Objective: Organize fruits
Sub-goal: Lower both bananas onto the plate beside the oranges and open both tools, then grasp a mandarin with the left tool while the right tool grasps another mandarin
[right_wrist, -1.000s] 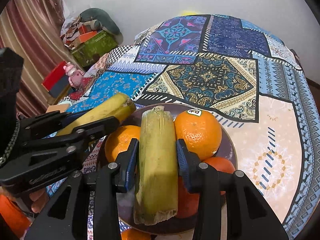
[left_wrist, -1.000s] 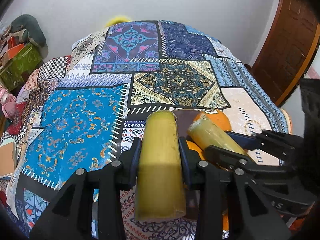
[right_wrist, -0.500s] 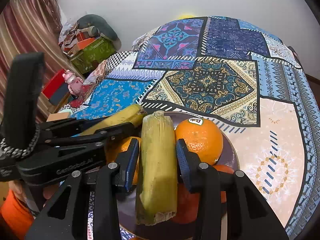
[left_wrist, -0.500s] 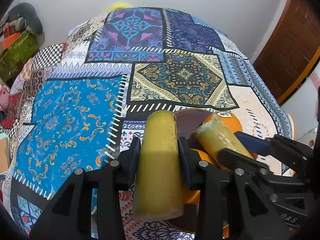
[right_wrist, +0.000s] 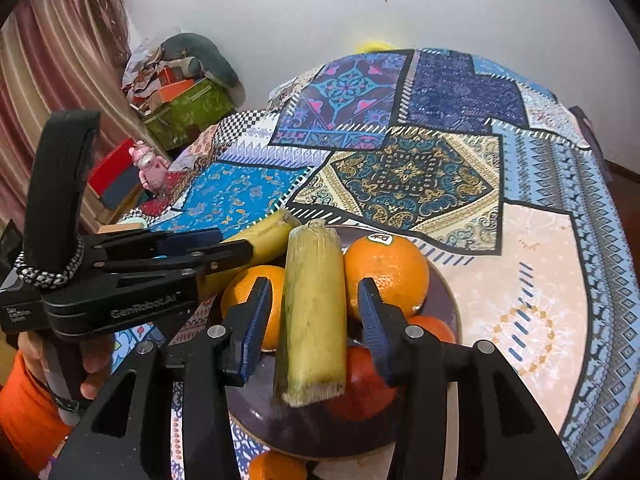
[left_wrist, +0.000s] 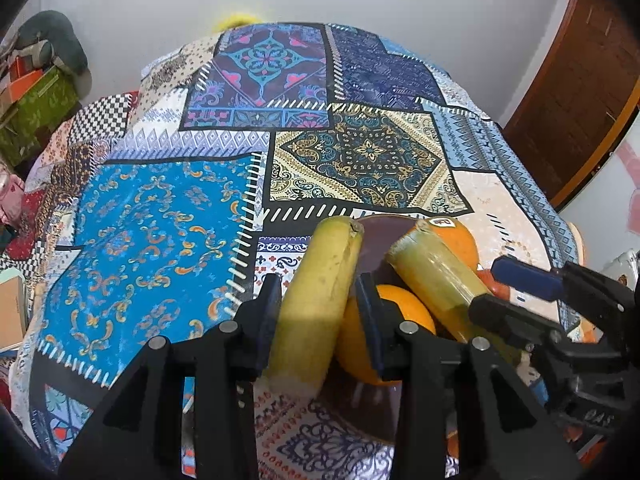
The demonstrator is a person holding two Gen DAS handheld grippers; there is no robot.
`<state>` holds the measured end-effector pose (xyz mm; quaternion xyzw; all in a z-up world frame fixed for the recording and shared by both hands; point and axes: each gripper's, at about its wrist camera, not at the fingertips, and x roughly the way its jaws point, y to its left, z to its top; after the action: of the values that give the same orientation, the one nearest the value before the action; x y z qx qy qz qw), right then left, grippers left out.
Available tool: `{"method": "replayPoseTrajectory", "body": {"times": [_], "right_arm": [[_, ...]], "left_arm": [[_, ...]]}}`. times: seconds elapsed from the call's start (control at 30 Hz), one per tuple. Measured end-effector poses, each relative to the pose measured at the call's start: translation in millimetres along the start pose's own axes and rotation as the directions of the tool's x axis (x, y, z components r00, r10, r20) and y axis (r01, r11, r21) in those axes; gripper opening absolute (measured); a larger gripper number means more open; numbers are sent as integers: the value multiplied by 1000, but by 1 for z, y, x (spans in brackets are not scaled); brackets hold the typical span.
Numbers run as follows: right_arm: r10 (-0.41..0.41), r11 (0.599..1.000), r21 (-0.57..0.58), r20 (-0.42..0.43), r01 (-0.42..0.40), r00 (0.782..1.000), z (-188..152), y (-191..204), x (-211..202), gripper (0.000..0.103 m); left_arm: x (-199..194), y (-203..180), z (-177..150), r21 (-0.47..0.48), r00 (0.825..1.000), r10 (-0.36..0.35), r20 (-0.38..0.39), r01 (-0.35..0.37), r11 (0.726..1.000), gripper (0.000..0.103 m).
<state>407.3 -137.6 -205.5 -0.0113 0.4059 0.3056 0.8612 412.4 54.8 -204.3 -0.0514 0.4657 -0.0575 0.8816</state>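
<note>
My two sets of jaws were pinching tight half a second ago, but now my right gripper [right_wrist: 312,310] is wide with gaps on both sides of the short yellow-green cut banana piece [right_wrist: 314,280]. That piece lies in the middle of the frame on the round oranges [right_wrist: 386,272] in the dark brown round plate [right_wrist: 446,300], so I think it is put away. My left gripper [left_wrist: 318,308] has loosened too, and its smooth yellow banana piece [left_wrist: 320,276] runs from bottom centre upward, leaning right toward the plate.
</note>
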Motion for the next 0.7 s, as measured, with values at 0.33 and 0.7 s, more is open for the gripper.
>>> {"method": "replayPoseTrajectory", "body": {"times": [0.33,0.7], "right_arm": [[-45,999,-10,61,45,997,-18,4,-50,48],[-96,995,9,92,96,991,-62,8,-101,55]], "left_arm": [[-72,-19,-30,54,996,-14,92,9,999,47],[-119,-44,-87,109,994,-19,110,7,994,64]]}}
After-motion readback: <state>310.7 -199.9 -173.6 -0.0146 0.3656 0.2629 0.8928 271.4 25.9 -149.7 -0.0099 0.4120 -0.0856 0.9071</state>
